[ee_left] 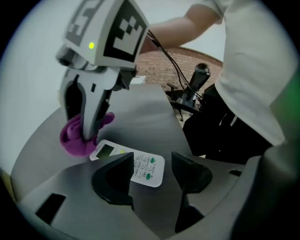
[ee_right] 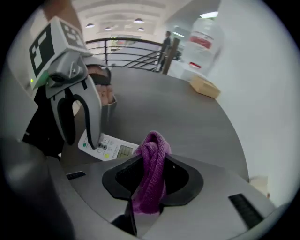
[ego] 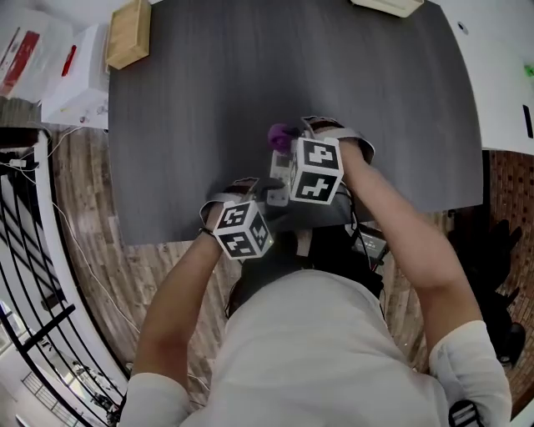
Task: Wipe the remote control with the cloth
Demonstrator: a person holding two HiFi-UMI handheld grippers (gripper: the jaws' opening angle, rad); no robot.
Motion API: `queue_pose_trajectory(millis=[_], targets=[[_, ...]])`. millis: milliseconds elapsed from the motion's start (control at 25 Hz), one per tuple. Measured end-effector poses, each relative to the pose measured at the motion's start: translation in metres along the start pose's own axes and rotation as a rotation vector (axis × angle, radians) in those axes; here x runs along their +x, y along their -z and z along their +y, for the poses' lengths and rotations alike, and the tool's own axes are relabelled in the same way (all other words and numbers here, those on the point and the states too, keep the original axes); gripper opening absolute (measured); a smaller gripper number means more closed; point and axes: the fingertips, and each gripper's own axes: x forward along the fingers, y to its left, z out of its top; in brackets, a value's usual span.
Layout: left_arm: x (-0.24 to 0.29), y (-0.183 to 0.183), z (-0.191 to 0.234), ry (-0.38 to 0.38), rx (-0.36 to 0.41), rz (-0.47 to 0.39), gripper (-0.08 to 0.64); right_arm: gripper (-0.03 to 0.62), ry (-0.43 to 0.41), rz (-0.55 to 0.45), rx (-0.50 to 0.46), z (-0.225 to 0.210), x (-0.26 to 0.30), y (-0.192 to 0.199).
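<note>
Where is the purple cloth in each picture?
Head view: the purple cloth peeks out near the middle, at the tip of the right gripper.
Left gripper view: at the left, pinched by the right gripper.
Right gripper view: bottom middle, clamped between the jaws.
Shared landmark: the white remote control lies right beside it.

One white rectangular plastic remote control (ee_left: 149,169). One crumpled purple fabric cloth (ee_right: 152,178). One dark grey wood-grain table (ego: 209,100). Two handheld grippers, the left gripper (ee_left: 152,162) and the right gripper (ee_right: 153,162), each carrying one marker cube. Two pale wooden blocks, one at the table's eleven o'clock (ego: 129,33) and one at one o'clock (ego: 388,7).
</note>
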Motion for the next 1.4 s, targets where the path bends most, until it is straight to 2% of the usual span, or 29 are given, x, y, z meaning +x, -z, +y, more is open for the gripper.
queue_pose_trajectory(millis=[40,120,280,400,520,640,720,800,880,1000,1080,1200,1280,1400], targets=[[0.002,0.002,0.0,0.009,-0.007,0.002,0.249,0.112,-0.029,0.011,-0.073,0.006,0.008,-0.005],[0.002,0.003,0.003,0.005,-0.056,-0.017,0.221,0.112,-0.062,0.016,-0.148,0.014,0.013,-0.005],[0.002,-0.004,0.003,-0.019,-0.155,-0.075,0.213,0.112,-0.074,0.038,-0.185,0.021,-0.002,0.022],[0.001,-0.006,0.0,-0.032,-0.249,-0.111,0.215,0.112,-0.068,0.083,-0.175,0.035,-0.015,0.054],[-0.001,-0.006,0.001,-0.038,-0.376,-0.153,0.216,0.112,-0.046,0.103,-0.075,0.051,-0.03,0.08],[-0.007,-0.008,0.012,-0.06,-0.546,-0.217,0.215,0.112,0.009,0.075,0.147,0.059,-0.047,0.094],[-0.018,-0.015,0.026,-0.093,-0.622,-0.29,0.213,0.112,0.007,0.035,0.263,0.076,-0.062,0.094],[-0.03,-0.021,0.045,-0.138,-0.631,-0.334,0.207,0.112,-0.042,-0.032,0.32,0.101,-0.073,0.08],[-0.03,-0.022,0.059,-0.149,-0.615,-0.321,0.204,0.112,-0.133,-0.129,0.333,0.131,-0.081,0.048],[-0.017,-0.025,0.064,-0.098,-0.585,-0.282,0.175,0.112,-0.274,-0.246,0.276,0.176,-0.079,-0.011],[-0.013,-0.026,0.062,-0.066,-0.565,-0.262,0.147,0.112,-0.317,-0.255,0.217,0.195,-0.063,-0.039],[-0.004,-0.022,0.054,-0.017,-0.556,-0.212,0.133,0.112,-0.302,-0.226,0.175,0.198,-0.039,-0.055],[0.003,-0.015,0.048,0.001,-0.561,-0.181,0.133,0.112,-0.266,-0.202,0.214,0.188,-0.03,-0.051],[0.003,-0.009,0.051,-0.024,-0.61,-0.235,0.093,0.112,-0.235,-0.166,0.286,0.175,-0.025,-0.031]])
